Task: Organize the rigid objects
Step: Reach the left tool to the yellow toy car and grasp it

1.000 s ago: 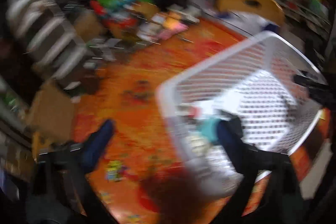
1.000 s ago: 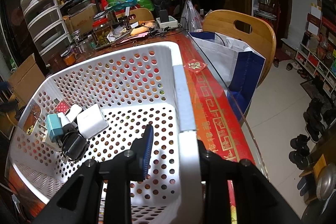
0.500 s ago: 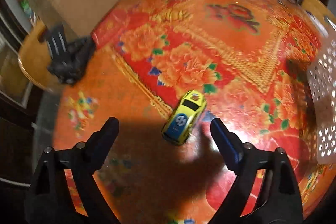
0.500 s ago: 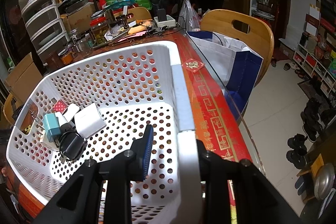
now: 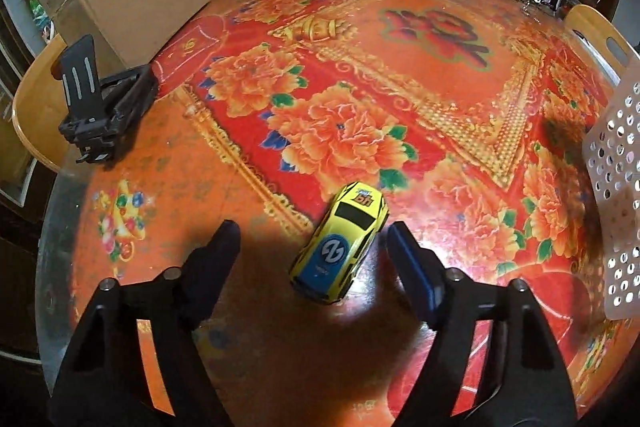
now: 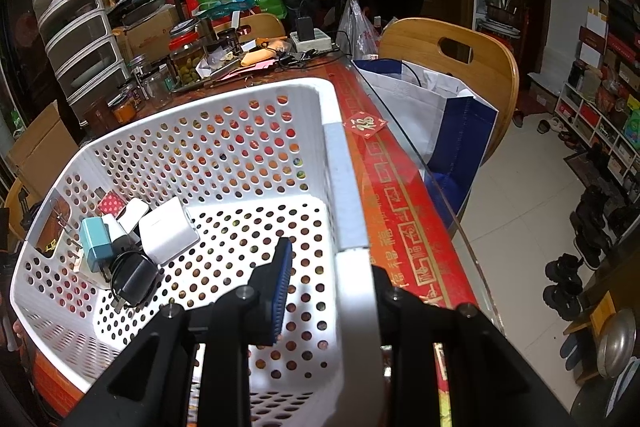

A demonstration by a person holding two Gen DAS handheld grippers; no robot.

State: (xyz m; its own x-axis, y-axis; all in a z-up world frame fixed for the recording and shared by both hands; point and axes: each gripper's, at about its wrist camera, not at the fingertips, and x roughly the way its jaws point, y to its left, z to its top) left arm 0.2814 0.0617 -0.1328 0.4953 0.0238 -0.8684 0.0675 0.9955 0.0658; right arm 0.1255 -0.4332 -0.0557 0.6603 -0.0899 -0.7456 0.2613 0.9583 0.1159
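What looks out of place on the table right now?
The yellow toy car sits loose on the floral tablecloth, angled between the open left gripper fingers, while the chargers are already in the white basket.

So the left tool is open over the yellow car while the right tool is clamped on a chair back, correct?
Not the chair. The right wrist view shows the right tool clamped on the basket rim. The left tool is open over the car.
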